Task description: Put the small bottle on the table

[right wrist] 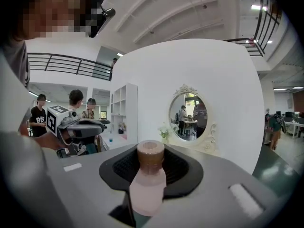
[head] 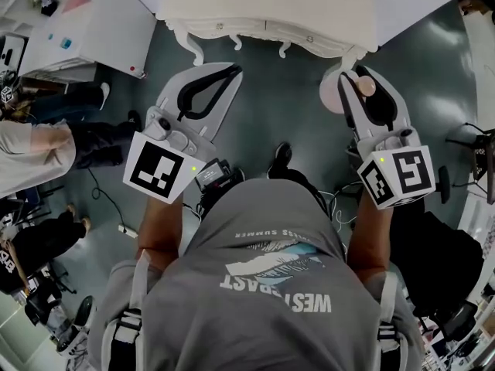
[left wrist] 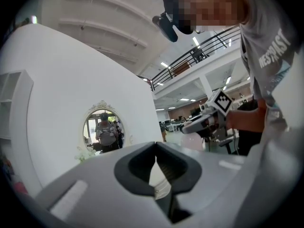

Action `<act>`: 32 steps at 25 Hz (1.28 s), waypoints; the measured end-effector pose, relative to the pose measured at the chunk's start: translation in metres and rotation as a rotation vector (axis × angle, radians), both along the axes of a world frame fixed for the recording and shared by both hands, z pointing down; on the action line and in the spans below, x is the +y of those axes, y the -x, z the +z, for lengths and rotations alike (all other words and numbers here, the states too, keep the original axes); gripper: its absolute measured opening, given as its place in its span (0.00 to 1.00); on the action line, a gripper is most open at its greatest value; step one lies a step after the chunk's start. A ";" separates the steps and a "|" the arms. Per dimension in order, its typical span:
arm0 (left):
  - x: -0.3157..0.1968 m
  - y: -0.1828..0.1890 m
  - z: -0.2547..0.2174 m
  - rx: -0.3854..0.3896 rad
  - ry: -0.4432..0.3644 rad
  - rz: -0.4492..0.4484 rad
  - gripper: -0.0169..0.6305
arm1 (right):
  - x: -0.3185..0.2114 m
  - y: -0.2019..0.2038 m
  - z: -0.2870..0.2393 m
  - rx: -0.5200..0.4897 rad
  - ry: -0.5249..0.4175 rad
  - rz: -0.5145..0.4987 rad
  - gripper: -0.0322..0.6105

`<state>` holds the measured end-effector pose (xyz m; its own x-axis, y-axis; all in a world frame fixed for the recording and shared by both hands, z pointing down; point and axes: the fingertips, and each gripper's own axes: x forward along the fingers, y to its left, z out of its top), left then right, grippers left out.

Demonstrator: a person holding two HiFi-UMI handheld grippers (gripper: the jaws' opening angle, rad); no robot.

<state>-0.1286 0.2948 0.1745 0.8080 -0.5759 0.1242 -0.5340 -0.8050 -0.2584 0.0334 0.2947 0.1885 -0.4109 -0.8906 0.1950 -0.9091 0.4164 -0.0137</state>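
Note:
The small bottle (right wrist: 148, 180) is pale pink with a brown cap (head: 366, 86). My right gripper (head: 357, 74) is shut on it, and the black pads clamp it just below the cap. The bottle hangs in the air in front of the white ornate table (head: 263, 18), level with the table's right front corner. My left gripper (head: 234, 69) is held out at the left, short of the table's front edge. Its jaws meet at the tips with nothing between them (left wrist: 156, 144). Seen from the left gripper view, the right gripper (left wrist: 202, 122) is at the right.
An oval mirror (right wrist: 191, 116) hangs on the white wall behind the table. A white cabinet (head: 85, 29) stands at the far left. People (head: 39, 153) sit or stand to my left, and a black chair (head: 441, 261) is at my right. Cables lie on the dark floor.

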 end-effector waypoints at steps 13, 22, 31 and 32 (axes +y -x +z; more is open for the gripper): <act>-0.032 -0.056 -0.004 -0.007 -0.010 -0.122 0.03 | -0.043 -0.056 -0.004 -0.011 -0.017 -0.110 0.25; -0.057 -0.074 -0.006 0.001 -0.008 -0.092 0.03 | -0.061 -0.072 -0.008 -0.004 -0.014 -0.080 0.25; -0.124 -0.089 -0.008 0.017 -0.020 0.020 0.03 | -0.103 -0.080 -0.007 0.009 -0.005 0.019 0.25; -0.133 -0.091 -0.010 0.022 -0.022 0.034 0.03 | -0.109 -0.081 -0.007 0.010 -0.002 0.032 0.25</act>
<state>-0.0377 0.1616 0.1646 0.8296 -0.5504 0.0937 -0.5120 -0.8170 -0.2652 0.1142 0.1862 0.1819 -0.3799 -0.9038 0.1970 -0.9222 0.3868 -0.0040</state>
